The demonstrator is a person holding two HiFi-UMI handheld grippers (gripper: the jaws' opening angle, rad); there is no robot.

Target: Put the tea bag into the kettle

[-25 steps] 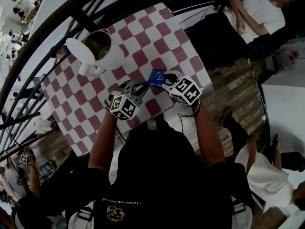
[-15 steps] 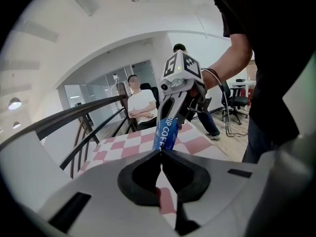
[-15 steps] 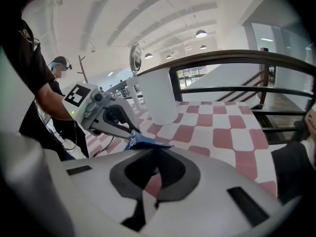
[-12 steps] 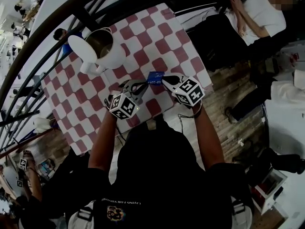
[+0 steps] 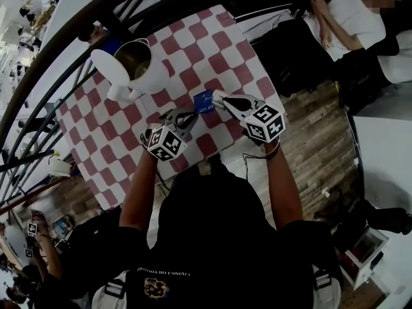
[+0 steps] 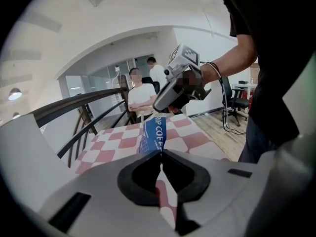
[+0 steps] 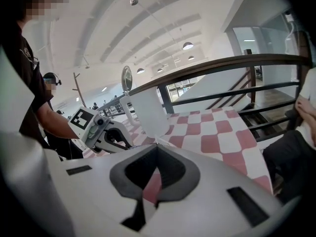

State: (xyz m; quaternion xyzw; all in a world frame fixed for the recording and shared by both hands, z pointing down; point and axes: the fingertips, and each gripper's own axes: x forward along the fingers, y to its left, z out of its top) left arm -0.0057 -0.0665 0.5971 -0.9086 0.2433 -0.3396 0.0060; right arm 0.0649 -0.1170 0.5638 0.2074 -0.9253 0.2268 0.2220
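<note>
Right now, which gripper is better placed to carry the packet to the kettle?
Probably left: the left gripper is shut on the packet and nearer the kettle; the right gripper, also shut on it, is farther.

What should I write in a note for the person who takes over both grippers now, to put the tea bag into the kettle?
Left gripper: shut on the lower edge of the blue sachet, which it holds upright above the table.
Right gripper: shut, apparently on the sachet's top edge.
Kettle: on the far left part of the checkered table, lid open, apart from both grippers.
Done: the sachet is off the table, held from both ends.
Left: the sachet looks unopened and no tea bag shows. Open it, then carry the bag to the kettle and drop it in.
</note>
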